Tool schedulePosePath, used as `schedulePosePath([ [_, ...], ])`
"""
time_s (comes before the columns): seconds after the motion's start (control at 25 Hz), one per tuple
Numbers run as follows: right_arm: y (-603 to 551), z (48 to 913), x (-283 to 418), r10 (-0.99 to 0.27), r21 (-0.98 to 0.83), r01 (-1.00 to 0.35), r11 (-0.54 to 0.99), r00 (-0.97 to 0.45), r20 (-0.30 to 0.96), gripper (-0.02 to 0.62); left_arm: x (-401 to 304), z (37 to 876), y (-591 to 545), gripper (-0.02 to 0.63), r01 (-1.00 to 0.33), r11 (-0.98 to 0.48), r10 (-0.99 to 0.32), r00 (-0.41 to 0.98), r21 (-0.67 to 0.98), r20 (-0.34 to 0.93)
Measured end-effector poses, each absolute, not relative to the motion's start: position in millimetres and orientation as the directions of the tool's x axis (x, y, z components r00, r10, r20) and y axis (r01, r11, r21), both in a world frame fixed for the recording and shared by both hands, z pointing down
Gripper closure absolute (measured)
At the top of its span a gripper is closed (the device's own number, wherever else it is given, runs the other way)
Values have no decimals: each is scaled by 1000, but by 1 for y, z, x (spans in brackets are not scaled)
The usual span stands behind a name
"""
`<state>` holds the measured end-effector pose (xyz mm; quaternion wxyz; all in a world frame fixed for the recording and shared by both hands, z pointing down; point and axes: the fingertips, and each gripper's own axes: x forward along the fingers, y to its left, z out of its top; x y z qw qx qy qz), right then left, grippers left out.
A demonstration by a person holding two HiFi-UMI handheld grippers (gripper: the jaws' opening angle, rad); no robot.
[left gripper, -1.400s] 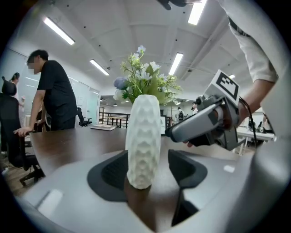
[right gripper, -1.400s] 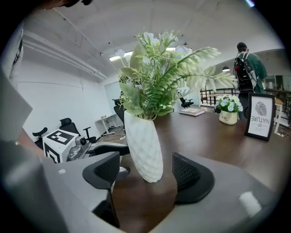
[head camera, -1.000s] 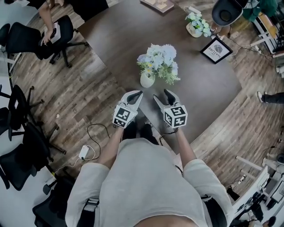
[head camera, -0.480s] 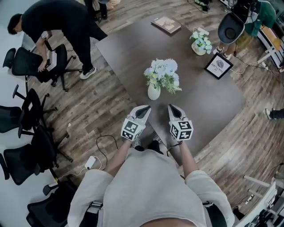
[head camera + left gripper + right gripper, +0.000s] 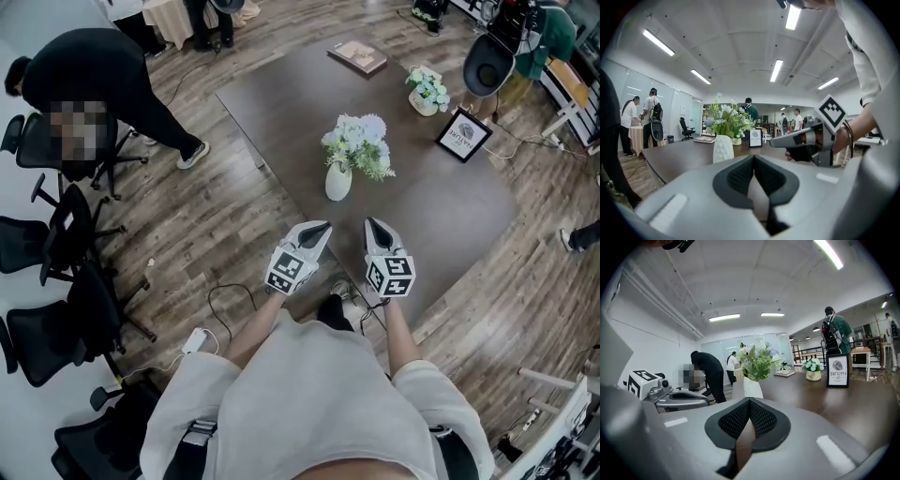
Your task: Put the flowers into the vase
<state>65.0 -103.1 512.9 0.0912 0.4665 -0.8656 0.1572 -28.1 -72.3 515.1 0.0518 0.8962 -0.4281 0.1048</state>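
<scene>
A white vase holding a bunch of pale blue and white flowers stands upright on the dark table. The same vase and flowers show in the left gripper view, and the vase with its flowers in the right gripper view. My left gripper and right gripper hang side by side near the table's front corner, short of the vase. Both are shut with nothing between their jaws.
A second small pot of flowers, a framed sign and a book lie farther back on the table. Black office chairs stand at the left. A person in black bends over there. A cable and adapter lie on the wooden floor.
The right gripper's jaws have shut. Both grippers have drawn back from the vase, which now sits farther from them. The person at the left has come into fuller view.
</scene>
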Motion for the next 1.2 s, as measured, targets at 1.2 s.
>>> schedulePosePath([
  [1.2, 121, 474, 89, -832, -100, -871, 480, -489, 264, 598, -9, 473, 129, 595, -778, -628, -767, 614, -19, 189],
])
